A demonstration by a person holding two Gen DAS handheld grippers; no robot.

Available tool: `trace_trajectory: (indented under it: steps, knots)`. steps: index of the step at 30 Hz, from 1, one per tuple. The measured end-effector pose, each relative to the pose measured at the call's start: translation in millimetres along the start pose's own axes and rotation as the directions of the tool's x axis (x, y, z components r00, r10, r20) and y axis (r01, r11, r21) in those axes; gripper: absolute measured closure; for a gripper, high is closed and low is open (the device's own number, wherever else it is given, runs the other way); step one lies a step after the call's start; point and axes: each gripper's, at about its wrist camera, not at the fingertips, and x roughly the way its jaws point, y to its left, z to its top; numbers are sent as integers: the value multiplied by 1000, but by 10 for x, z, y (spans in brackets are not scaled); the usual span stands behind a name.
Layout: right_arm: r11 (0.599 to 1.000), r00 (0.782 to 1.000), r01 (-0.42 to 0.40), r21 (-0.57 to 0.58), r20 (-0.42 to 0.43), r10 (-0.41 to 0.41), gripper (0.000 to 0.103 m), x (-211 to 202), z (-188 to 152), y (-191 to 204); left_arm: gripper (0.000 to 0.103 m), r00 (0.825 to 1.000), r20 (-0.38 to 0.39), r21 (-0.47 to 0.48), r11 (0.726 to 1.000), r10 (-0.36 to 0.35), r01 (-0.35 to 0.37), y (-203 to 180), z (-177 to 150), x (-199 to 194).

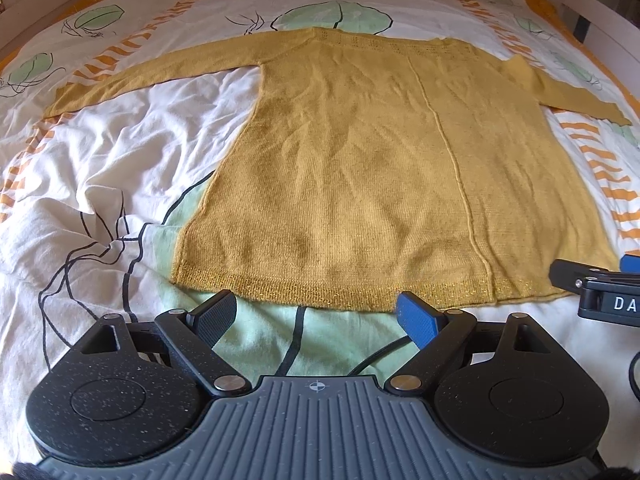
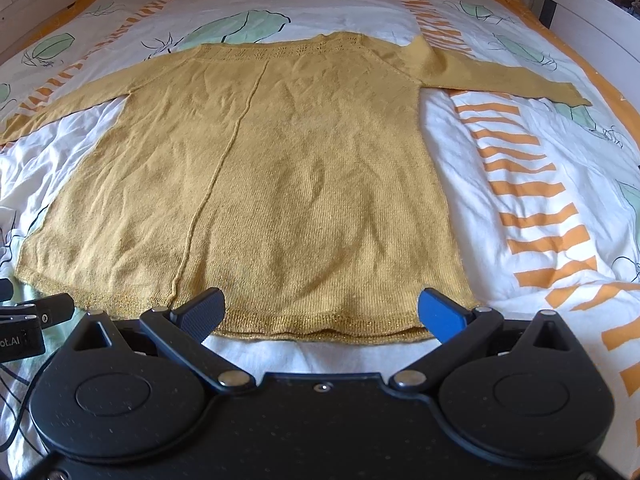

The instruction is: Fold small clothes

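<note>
A mustard-yellow knit sweater [image 1: 360, 168] lies flat on the bed, hem toward me, both sleeves spread out sideways. It also shows in the right wrist view [image 2: 280, 184]. My left gripper [image 1: 316, 316] is open and empty, just short of the hem's left half. My right gripper [image 2: 320, 312] is open and empty, its fingertips over the hem's right half. The right gripper shows at the right edge of the left wrist view [image 1: 600, 288]; the left gripper shows at the left edge of the right wrist view [image 2: 24, 320].
The bed has a wrinkled white duvet cover [image 1: 100, 168] with green leaf shapes and orange stripes [image 2: 532, 200]. A white bed frame [image 2: 592, 28] runs along the far right. A black cable [image 1: 380, 356] lies under the left gripper.
</note>
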Motion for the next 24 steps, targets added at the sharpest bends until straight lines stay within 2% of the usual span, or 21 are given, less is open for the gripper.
trace_trajectory:
  steps: [9, 12, 16, 19, 22, 24]
  knots:
    - [1000, 1000, -18, -4, 15, 18, 1, 42, 23, -28, 16, 997, 79, 44, 999, 5, -8, -43, 118, -47]
    - [997, 996, -80, 0, 45, 80, 1, 34, 51, -87, 16, 995, 95, 47, 999, -17, 13, -19, 221, -44]
    - [990, 990, -139, 8, 39, 138, 2, 69, 165, -194, 16, 991, 137, 75, 997, -5, -5, -15, 424, -34]
    - [982, 982, -186, 18, 17, 186, 16, 125, 302, -315, 16, 986, 168, 83, 997, -14, 0, 8, 642, -11]
    - [967, 970, -245, 67, 21, 244, 16, 163, 487, -501, 16, 977, 211, 82, 997, -18, 0, 6, 882, 37]
    - [963, 967, -256, 83, 33, 254, 17, 197, 640, -632, 16, 972, 237, 82, 997, -6, -13, -13, 1052, 114]
